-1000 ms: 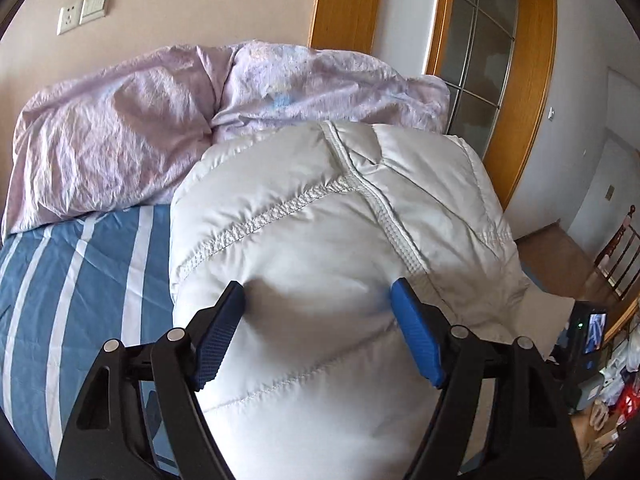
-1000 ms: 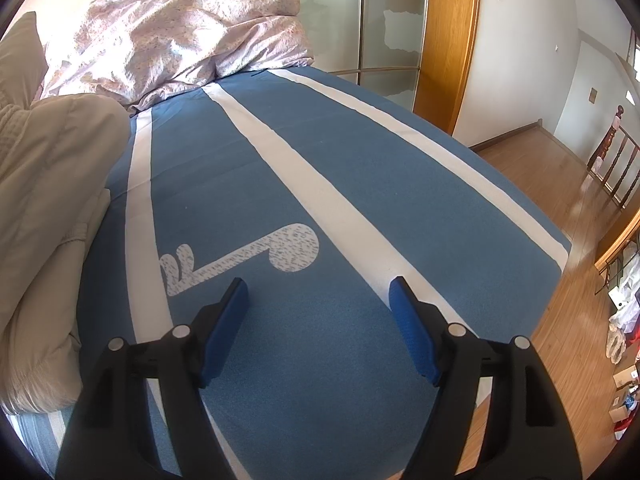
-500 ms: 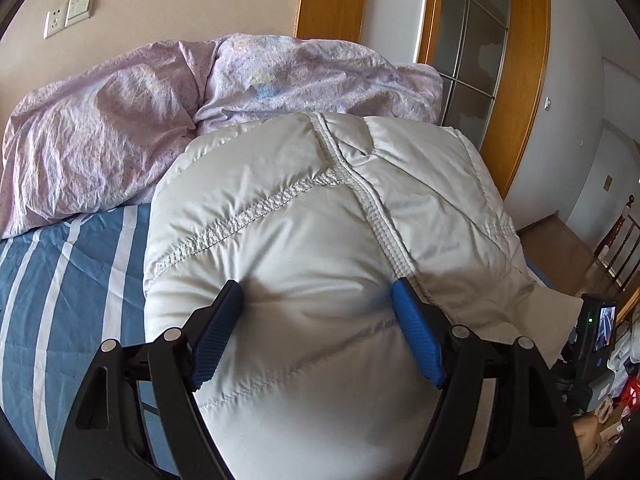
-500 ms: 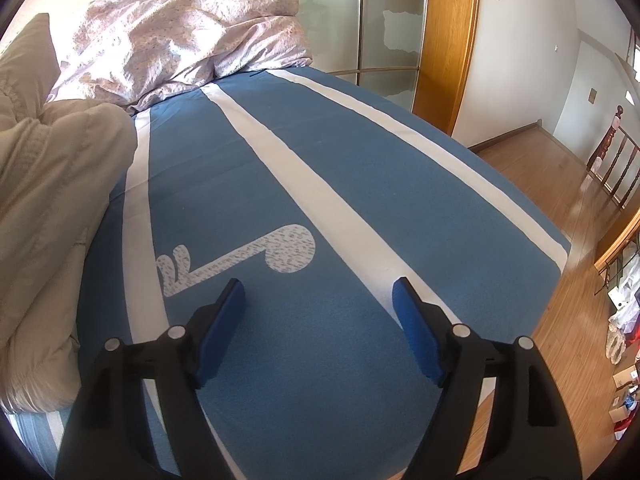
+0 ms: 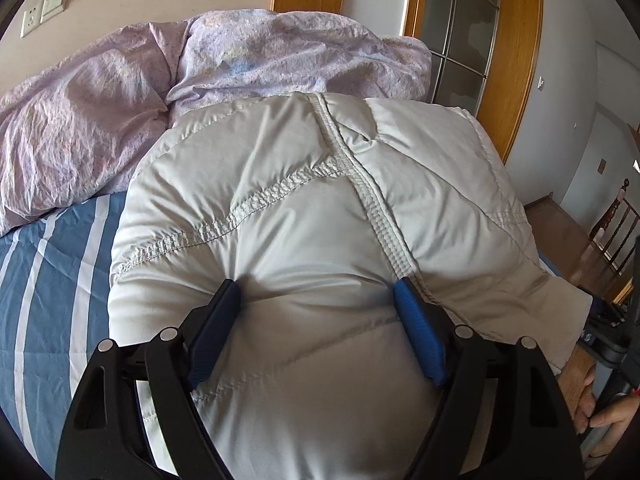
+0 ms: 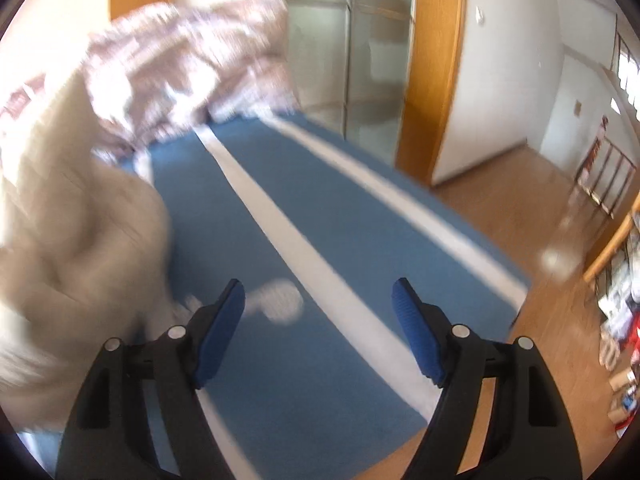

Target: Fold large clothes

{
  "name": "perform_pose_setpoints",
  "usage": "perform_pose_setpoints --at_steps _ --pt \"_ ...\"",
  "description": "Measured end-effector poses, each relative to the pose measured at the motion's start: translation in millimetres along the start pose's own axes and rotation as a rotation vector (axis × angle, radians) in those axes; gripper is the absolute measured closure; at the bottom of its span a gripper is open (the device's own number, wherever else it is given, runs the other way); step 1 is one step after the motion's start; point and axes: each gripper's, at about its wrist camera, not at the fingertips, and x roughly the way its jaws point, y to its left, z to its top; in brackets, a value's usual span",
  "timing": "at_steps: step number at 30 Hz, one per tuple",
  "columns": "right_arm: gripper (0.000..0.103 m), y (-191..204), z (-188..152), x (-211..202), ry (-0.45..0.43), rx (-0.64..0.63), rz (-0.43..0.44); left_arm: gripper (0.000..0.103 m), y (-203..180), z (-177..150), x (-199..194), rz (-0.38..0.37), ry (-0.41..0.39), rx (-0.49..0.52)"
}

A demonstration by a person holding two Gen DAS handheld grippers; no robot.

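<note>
The left gripper is released, its two blue pads spread wide and pressed into the top of the puffy pale jacket, one pad at about 7 o'clock and the other at about 5 o'clock in the left wrist view, with a bulge of padded cloth swelling up between them; nothing is pinched. The jacket fills the middle of that view, lying on the blue-and-white striped bed sheet, which shows at 8 o'clock. A ribbed seam runs down the jacket from 12 o'clock toward the right pad, and a second gathered seam branches off toward 9 o'clock. Behind the jacket, from 10 to 1 o'clock, a crumpled lilac quilt is heaped against the wall, touching the jacket's far edge. At 4 o'clock a bare hand shows at the frame's edge. The right gripper is also released, jaws wide apart with only the blue sheet seen between them; whether it touches the sheet cannot be told. The right wrist view is blurred. There the jacket bulks at 9 o'clock, just beside the left pad, the quilt lies at 11 o'clock, and a wooden floor spreads at 3 o'clock.
</note>
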Motion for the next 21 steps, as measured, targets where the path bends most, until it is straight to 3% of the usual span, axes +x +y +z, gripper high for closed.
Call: perform_pose_setpoints --at_steps 8,12,16,21 --pt "0.028 59 42 -83 -0.255 -0.087 0.139 0.024 2 0 -2 -0.004 -0.011 -0.010" --pt "0.029 103 48 -86 -0.249 -0.190 0.257 0.023 3 0 -5 -0.003 -0.018 -0.024" --pt "0.037 130 53 -67 -0.201 -0.198 0.353 0.023 11 0 -16 0.000 -0.035 -0.054" --pt "0.040 152 56 -49 -0.167 -0.217 0.380 0.024 34 3 -33 0.011 -0.060 -0.142"
